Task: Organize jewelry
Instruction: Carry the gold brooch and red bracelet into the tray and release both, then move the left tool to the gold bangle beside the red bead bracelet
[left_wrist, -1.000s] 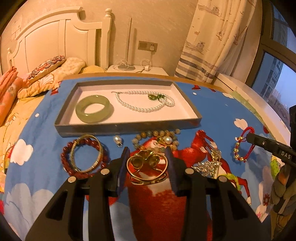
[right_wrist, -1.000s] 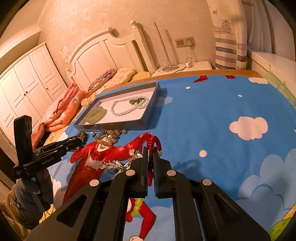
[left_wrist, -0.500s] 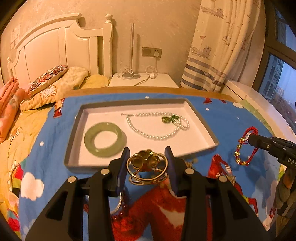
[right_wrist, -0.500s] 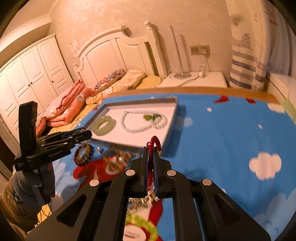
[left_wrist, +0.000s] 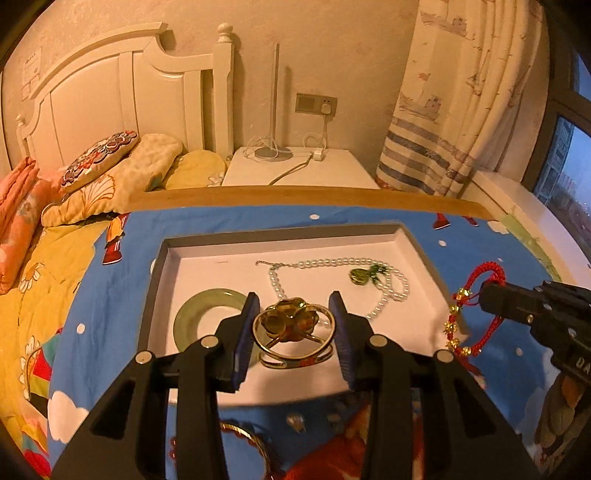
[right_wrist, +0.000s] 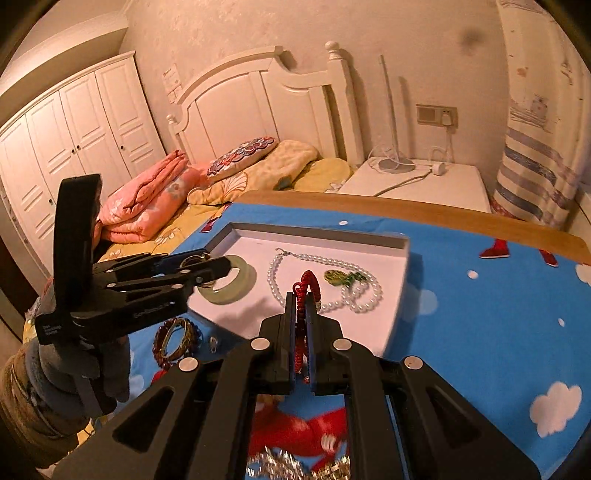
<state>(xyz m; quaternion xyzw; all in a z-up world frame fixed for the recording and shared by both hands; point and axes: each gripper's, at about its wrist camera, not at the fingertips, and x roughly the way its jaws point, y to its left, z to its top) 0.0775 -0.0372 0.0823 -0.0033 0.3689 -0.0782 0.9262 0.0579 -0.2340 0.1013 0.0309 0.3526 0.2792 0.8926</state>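
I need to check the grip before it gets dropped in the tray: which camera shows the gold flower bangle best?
The left wrist view: the gold flower bangle sits front and centre between the left gripper fingers, flower face visible. In the right wrist view only slivers of it show behind those fingers, above the green jade bangle.

Left gripper (left_wrist: 293, 326): tilted downward, jaws part-way apart, pads pressed on both sides of a gold bangle (left_wrist: 293, 334).
Right gripper (right_wrist: 303, 314): tilted downward, jaws nearly together, pinching a red bracelet (right_wrist: 306, 286).
Left hand (right_wrist: 85, 365): gloved, wrapped around its gripper's handle.
Spacing: grippers side by side, apart.
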